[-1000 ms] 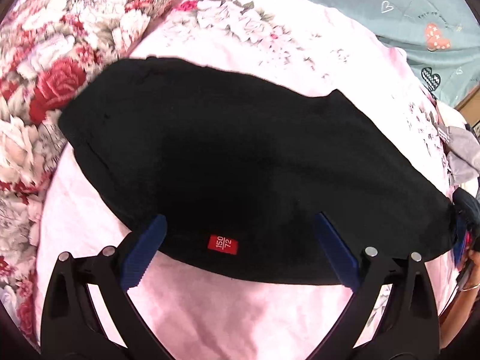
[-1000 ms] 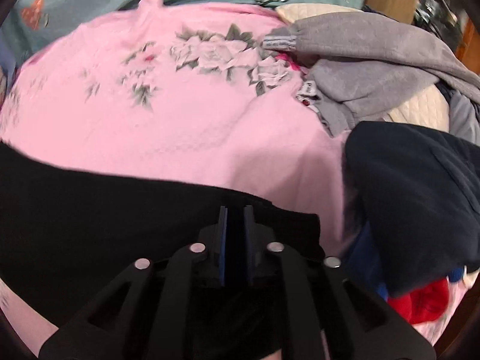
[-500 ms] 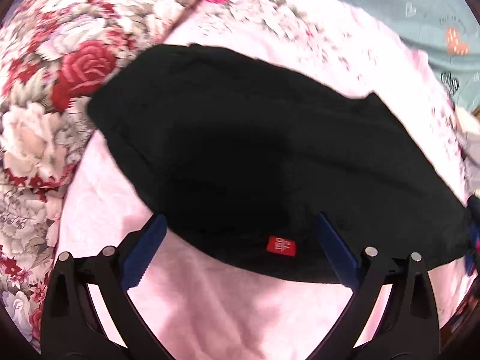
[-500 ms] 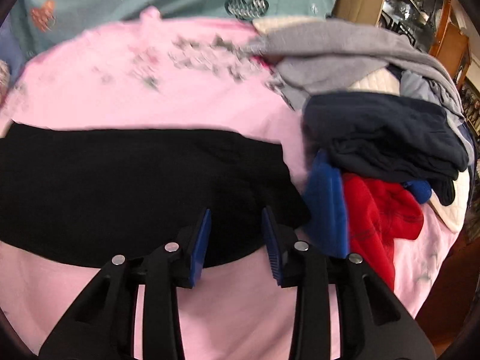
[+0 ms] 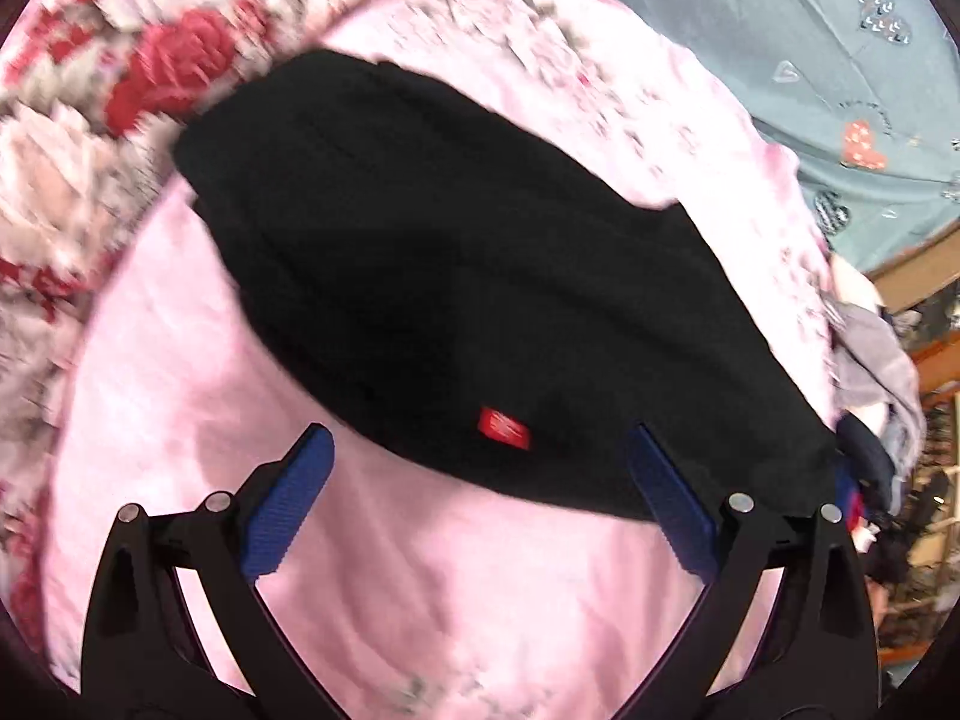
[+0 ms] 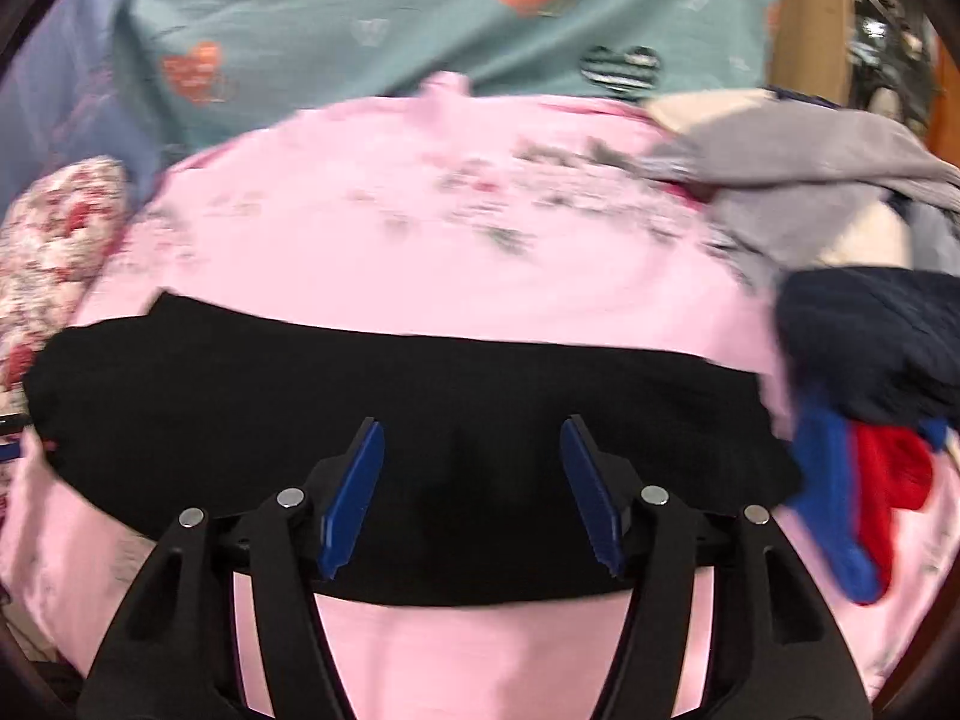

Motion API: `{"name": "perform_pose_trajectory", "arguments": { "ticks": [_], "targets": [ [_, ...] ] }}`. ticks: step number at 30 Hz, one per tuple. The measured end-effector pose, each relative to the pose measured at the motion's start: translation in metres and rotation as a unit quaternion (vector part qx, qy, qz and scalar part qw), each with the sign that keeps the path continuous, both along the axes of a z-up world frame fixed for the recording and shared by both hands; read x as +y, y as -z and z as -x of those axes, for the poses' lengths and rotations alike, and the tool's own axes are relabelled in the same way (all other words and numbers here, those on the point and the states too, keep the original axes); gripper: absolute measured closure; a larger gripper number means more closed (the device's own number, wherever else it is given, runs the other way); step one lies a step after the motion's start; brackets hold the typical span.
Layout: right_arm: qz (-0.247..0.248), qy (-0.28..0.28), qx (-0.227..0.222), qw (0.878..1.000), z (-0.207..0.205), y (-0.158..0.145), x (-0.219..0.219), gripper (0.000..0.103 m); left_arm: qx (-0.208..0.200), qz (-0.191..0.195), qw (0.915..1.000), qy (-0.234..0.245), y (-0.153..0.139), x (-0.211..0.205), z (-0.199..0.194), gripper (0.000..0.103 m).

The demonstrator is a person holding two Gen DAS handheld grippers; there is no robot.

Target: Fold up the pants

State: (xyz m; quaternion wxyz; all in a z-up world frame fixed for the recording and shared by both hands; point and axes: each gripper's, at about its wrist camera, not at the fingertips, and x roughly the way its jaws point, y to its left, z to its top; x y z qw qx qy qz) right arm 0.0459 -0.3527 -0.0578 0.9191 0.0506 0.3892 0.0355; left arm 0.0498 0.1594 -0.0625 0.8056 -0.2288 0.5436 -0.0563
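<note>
Both jaws stood apart and held nothing. On the right gripper (image 6: 471,486) they were opening wider above the black pants (image 6: 384,420), so it seemed to be letting go. Wide jaws on the left gripper (image 5: 480,492) hung over the near edge, by the red tag (image 5: 504,428). Spread flat for folding, the pants lay across the pink sheet (image 6: 420,252). Blur and darkness hid their folds.
</note>
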Motion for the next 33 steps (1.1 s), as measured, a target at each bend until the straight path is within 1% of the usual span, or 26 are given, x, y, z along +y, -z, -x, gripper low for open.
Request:
{"name": "perform_pose_trajectory", "arguments": {
  "ticks": [1,2,3,4,6,8,11,15,18,19,24,27,30,33],
  "targets": [
    [-0.006,-0.013,-0.001,1.000,0.000,0.001,0.010,0.041,0.006,0.010,0.9999,0.004,0.002,-0.001,0.000,0.005],
    [-0.008,-0.025,-0.001,1.000,-0.001,0.003,0.019,0.041,0.013,0.019,0.9997,0.009,0.004,-0.003,0.001,0.007],
    [-0.009,-0.030,0.000,1.000,-0.004,0.005,0.022,0.041,0.022,0.026,0.9993,0.013,0.008,-0.005,0.000,0.013],
    [-0.010,-0.035,0.002,0.999,-0.005,0.007,0.025,0.041,0.030,0.028,0.9990,0.016,0.011,-0.007,0.000,0.022],
    [-0.016,-0.043,0.001,0.999,-0.002,0.008,0.029,0.041,0.045,0.030,0.9984,0.018,0.016,-0.012,-0.003,0.030],
    [-0.018,-0.046,-0.014,0.999,0.004,0.005,0.029,0.041,0.050,0.046,0.9977,0.011,0.017,-0.012,-0.004,0.030],
    [-0.028,-0.050,-0.029,0.998,0.015,0.000,0.024,0.041,0.042,0.043,0.9982,0.007,0.012,-0.016,-0.008,0.030],
    [-0.042,-0.040,-0.037,0.998,0.015,0.000,0.011,0.041,0.053,0.054,0.9971,0.000,0.015,-0.022,-0.014,0.030],
    [-0.042,-0.035,-0.038,0.998,0.017,0.003,0.007,0.041,0.056,0.065,0.9962,-0.012,0.018,-0.022,-0.021,0.031],
    [-0.042,-0.037,-0.038,0.998,0.018,0.004,0.007,0.041,0.057,0.068,0.9959,-0.019,0.019,-0.021,-0.024,0.034],
    [-0.043,-0.043,-0.039,0.997,0.021,0.006,0.007,0.041,0.070,0.081,0.9933,-0.045,0.026,-0.017,-0.032,0.036],
    [-0.038,-0.045,-0.041,0.997,0.023,0.006,0.005,0.041,0.080,0.082,0.9923,-0.048,0.031,-0.019,-0.034,0.045],
    [-0.031,-0.043,-0.039,0.998,0.022,0.007,0.005,0.041,0.081,0.087,0.9912,-0.057,0.035,-0.021,-0.038,0.045],
    [-0.032,-0.044,-0.038,0.998,0.022,0.008,0.005,0.040,0.080,0.074,0.9918,-0.066,0.038,-0.025,-0.044,0.045]
  ]
}}
